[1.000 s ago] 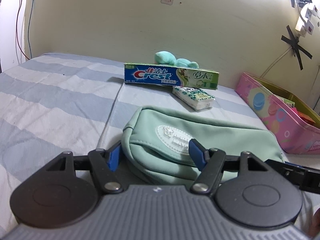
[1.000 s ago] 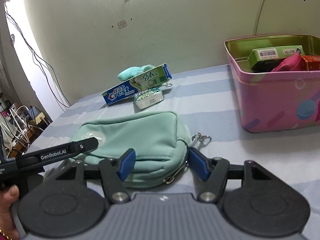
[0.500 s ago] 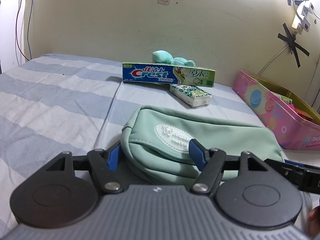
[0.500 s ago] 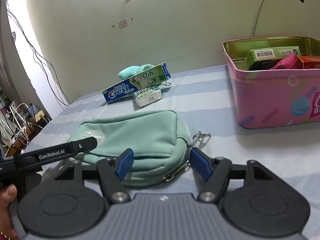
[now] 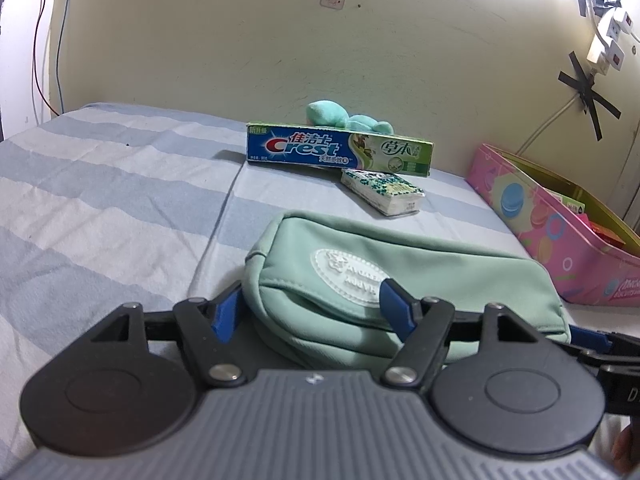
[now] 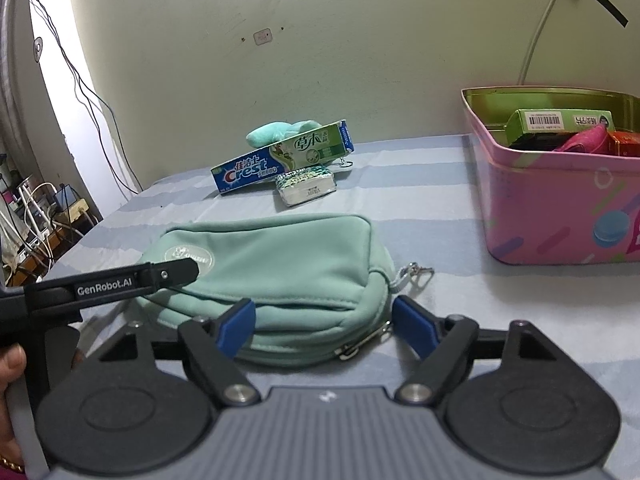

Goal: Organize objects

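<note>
A mint-green zip pouch lies on the striped bedsheet, near its front edge, with both grippers at its ends. The left gripper straddles the pouch's left end, its blue fingers against the fabric while its jaws are opening. The right gripper brackets the zipper end; its jaws are opening too, and the right-hand pad stands clear of the pouch, so the grip looks released. Toward the wall edge of the bed, a Crest toothpaste box stands on its long side with a teal plush toy behind it and a tissue pack just in front. At the bed's right side sits a pink tin box holding cartons.
</note>
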`<state>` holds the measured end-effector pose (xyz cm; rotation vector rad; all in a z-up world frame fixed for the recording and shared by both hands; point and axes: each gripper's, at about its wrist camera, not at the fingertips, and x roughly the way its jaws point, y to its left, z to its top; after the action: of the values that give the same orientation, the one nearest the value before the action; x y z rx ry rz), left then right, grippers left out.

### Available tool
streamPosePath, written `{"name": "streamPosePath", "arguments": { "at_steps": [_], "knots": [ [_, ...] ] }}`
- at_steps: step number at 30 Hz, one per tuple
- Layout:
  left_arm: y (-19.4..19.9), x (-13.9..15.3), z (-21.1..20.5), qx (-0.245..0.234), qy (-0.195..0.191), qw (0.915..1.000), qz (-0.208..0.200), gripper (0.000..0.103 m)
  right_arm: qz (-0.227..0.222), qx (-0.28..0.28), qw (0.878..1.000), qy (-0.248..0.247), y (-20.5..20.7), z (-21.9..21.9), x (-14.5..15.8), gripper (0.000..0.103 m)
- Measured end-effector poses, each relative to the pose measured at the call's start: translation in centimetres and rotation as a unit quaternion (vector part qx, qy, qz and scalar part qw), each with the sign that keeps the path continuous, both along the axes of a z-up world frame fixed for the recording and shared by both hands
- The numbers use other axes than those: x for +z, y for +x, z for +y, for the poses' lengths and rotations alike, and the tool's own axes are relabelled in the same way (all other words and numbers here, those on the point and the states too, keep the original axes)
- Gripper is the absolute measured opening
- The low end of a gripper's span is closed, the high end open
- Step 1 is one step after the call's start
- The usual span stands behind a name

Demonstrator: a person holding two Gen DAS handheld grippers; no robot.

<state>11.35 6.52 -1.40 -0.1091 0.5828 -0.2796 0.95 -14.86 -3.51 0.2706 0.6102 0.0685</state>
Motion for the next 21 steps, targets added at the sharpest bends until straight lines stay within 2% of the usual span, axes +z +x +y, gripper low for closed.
{"name": "streamPosePath", "arguments": {
  "at_steps": [13, 21],
  "knots": [
    [0.0, 0.0, -0.1, -0.004, 0.0, 1.0, -0.002, 0.075, -0.001, -0.001, 1.0, -0.013, 0.0, 0.4, 0.1, 0.077],
    [-0.8, 0.0, -0.7, -0.002, 0.01, 0.9999, -0.004, 0.075, 0.003, 0.001, 1.0, -0.025, -0.7, 0.8, 0.2, 0.07]
  ]
}}
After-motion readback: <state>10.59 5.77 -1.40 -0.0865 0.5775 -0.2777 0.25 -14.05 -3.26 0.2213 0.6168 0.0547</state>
